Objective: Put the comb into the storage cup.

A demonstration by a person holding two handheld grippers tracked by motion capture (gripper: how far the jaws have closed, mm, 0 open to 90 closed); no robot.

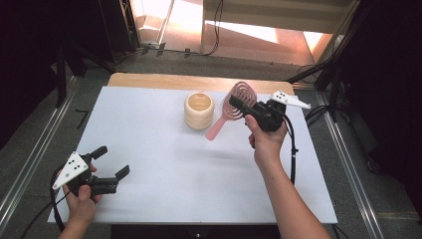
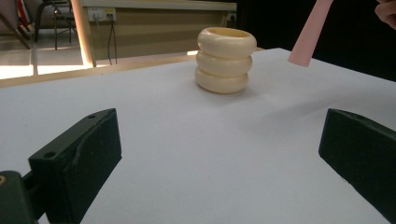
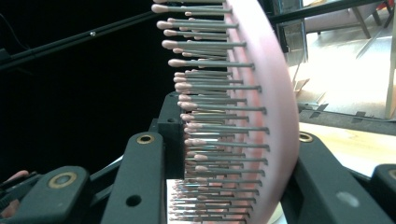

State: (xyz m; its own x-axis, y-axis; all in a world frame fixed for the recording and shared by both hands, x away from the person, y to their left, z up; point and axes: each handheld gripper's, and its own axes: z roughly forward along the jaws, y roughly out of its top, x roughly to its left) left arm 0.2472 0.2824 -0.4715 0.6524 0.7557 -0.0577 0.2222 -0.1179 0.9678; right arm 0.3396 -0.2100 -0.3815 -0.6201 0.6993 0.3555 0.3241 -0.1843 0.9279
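Left gripper (image 1: pixel 110 163) at 7 o'clock on white table (image 1: pixel 149 149), jaws wide apart, empty, idle. Cream cup (image 1: pixel 199 110) at 12 o'clock: three stacked rounded rings, smooth, matte, open top, nothing visible inside. Pink hairbrush (image 1: pixel 234 104) just right of cup, lifted off table, handle slanting down beside cup; right gripper (image 1: pixel 240 106) clamped across brush head. Head oval, plastic; thin grey bristles, pink ball tips. Judgement: pickup done, placing in cup remains.

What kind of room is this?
Probably a lab or recording studio, not a home: a bare white table ringed by dark stands, cables on the floor, and a person's hand-held right gripper clamping a pink hairbrush.
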